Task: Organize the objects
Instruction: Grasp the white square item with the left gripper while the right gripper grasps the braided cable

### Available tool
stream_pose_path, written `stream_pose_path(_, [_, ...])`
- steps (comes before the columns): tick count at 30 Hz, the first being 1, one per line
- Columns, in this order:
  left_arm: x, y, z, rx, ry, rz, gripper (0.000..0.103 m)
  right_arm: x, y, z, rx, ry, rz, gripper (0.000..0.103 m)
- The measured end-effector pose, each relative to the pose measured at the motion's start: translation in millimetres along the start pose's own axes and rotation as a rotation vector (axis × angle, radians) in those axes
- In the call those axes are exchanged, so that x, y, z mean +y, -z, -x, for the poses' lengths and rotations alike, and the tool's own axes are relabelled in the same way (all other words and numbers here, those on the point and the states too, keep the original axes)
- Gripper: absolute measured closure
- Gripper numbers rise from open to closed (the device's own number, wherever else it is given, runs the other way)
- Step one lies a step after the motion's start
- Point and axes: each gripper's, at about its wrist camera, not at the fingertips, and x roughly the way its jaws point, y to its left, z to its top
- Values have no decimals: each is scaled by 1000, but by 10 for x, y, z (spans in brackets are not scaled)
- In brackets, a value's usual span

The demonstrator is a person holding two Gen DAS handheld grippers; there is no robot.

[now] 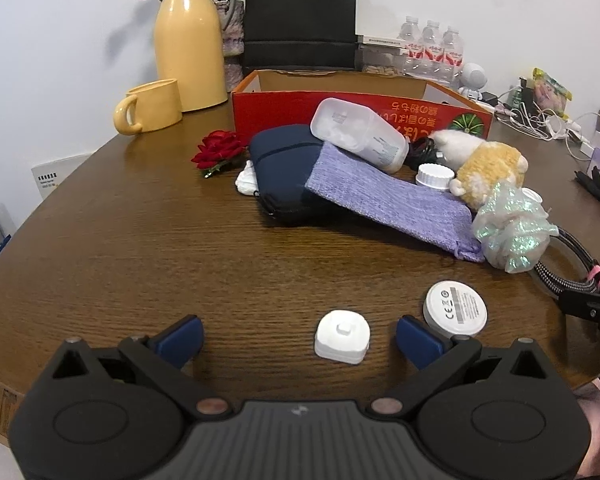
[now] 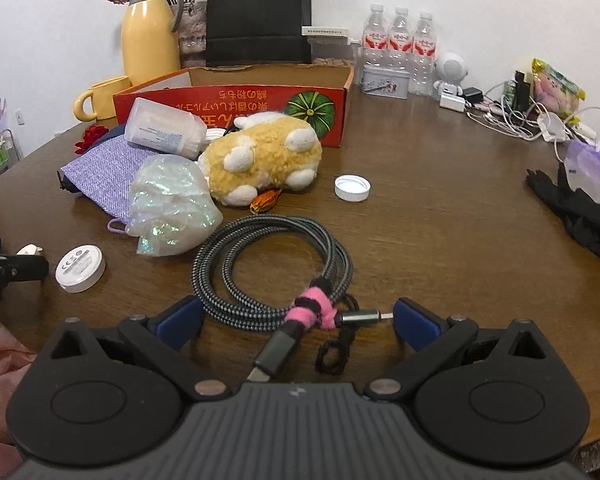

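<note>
Left wrist, adapter between spread tongs

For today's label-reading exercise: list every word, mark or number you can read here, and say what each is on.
"CE": white round puck, beside a barcode; its small print is unreadable.
Upside-down Japanese lettering: red box; not reliably legible.
Clear container label: blurred.
Water bottles labels: unreadable.

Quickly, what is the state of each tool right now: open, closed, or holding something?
Left tool: open, holding nothing; a small white plug lies between its fingers.
Right tool: open, holding nothing; the coiled cable lies between its fingers.
</note>
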Motion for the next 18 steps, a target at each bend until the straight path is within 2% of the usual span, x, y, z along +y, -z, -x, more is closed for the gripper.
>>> stream_pose_path(8, [-16, -6, -3, 7, -4, 5, 0, -16, -46, -100, -29, 1, -6, 0])
stream_pose_path(11, [-32, 30, 33, -11, 3, -4, 5, -6, -68, -125, -30, 8, -11, 0])
stream_pose_path(13, [-41, 44, 62, -28, 10, -10, 14, 3, -81, -143, -29, 11, -12, 0])
stream_pose_path(15, [-53, 54, 100, -49, 19, -15, 39, 18, -94, -160, -29, 15, -15, 0])
stream_pose_path(16, [-58, 57, 119, -59, 23, -18, 46, 25, -99, -168, -30, 16, -15, 0])
stream_pose_path(18, [-63, 51, 135, -68, 31, -21, 76, 37, -112, -187, -32, 17, -16, 0])
